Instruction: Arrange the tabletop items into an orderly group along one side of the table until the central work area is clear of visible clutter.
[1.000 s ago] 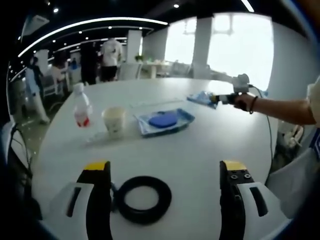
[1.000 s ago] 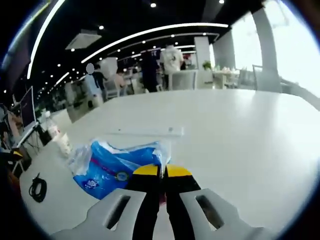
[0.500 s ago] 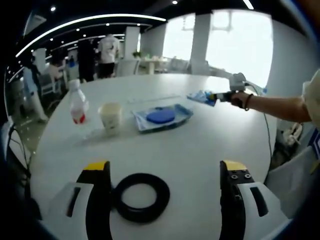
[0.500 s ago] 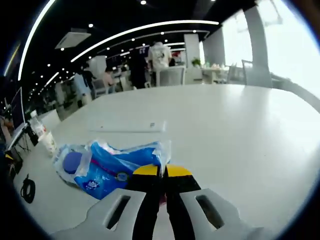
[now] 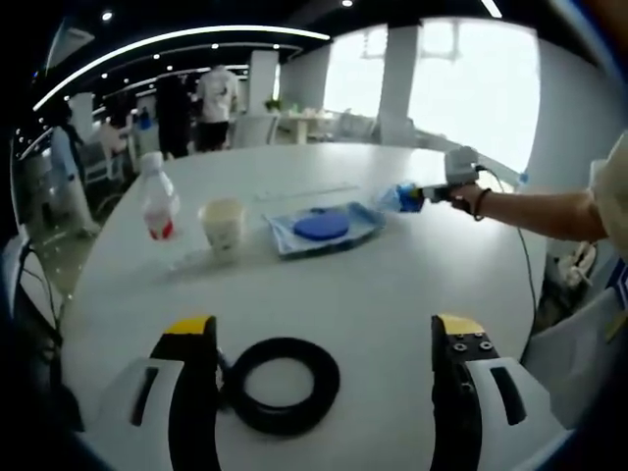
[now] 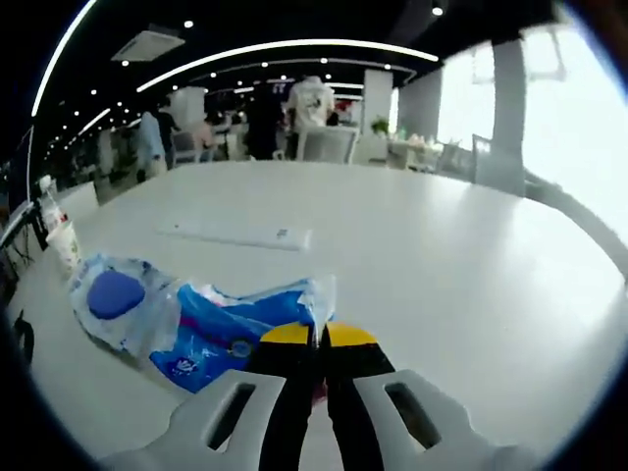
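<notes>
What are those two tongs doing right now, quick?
Left tongs: open, holding nothing, a black ring on the table by one jaw.
Right tongs: shut on a blue packet.

Open-plan office: ceiling light strips (image 6: 294, 47), white tables (image 5: 373, 285), people standing (image 5: 218, 103).

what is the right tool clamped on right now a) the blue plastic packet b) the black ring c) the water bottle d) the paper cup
a, in the right gripper view the right tool has its jaws shut together on the edge of the blue plastic packet, while the paper cup, water bottle and black ring sit apart on the table in the left gripper view.
</notes>
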